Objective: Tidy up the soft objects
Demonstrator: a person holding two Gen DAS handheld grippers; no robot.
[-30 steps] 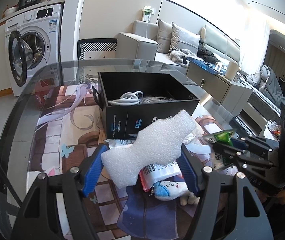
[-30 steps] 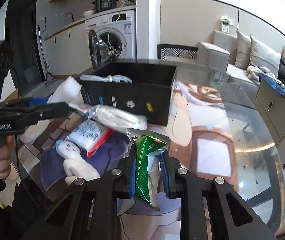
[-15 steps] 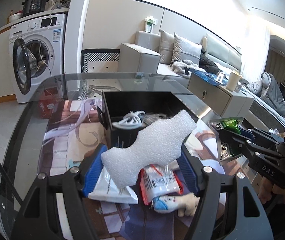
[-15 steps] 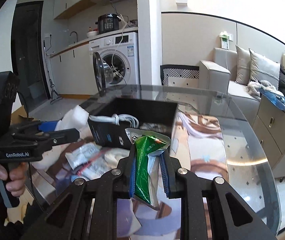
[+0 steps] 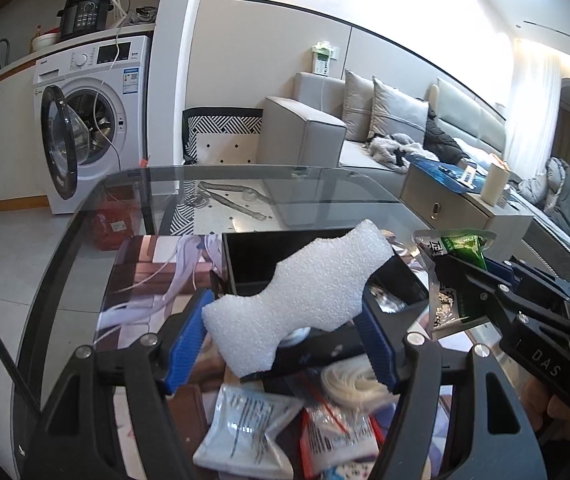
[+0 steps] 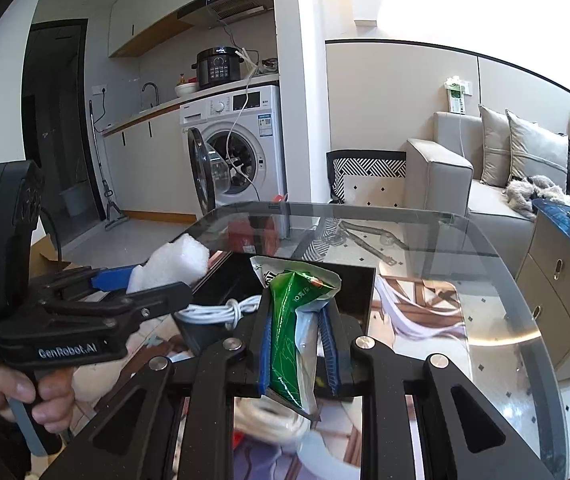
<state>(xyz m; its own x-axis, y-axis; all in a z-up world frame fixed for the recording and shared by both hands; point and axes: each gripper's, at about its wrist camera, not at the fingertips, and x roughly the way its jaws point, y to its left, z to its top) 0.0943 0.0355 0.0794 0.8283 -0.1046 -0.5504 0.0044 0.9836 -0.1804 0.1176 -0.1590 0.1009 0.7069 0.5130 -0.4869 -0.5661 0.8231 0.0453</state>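
Two grippers: we hold one in each hand over a glass table point(image 5: 85, 240), both carrying soft items.
Far left, bkgd: washing machine point(image 5: 97, 120) w/ door open, a cooker on top.
Left gripper point(image 5: 281, 344): blue pads clenched on a white foam piece point(image 5: 301, 296); jaws stand fairly wide because the foam is wide. We see pad contact at both ends of the foam in the left wrist view.
Foam position: held up in the air, in front of and partly above the black box point(image 5: 253, 264), not inside it.
Left gripper from the right wrist view point(image 6: 153, 284): we see it side-on, foam point(image 6: 177, 260) sticking out past the tips near the box's left edge; a hand point(image 6: 25, 396) grips the handle.
Box: black, open-topped, on the table; a white cable point(image 6: 221, 312) coiled inside.
Below the left gripper: loose packets point(image 5: 245, 428) and a pale bundle point(image 5: 349, 384) lie on the table, blurred.
Right gripper point(image 6: 297, 344): fingers clamped tight on a green packet point(image 6: 289, 320); packet stands upright btwn the pads, top sticking out above them.
Packet position: aloft, just before the box's near wall; in the left wrist view point(image 5: 461, 252) it sits right of the foam, close beside it.
Right bkgd: grey sofa point(image 5: 365, 132) w/ cushions, a low cabinet point(image 6: 565, 280).
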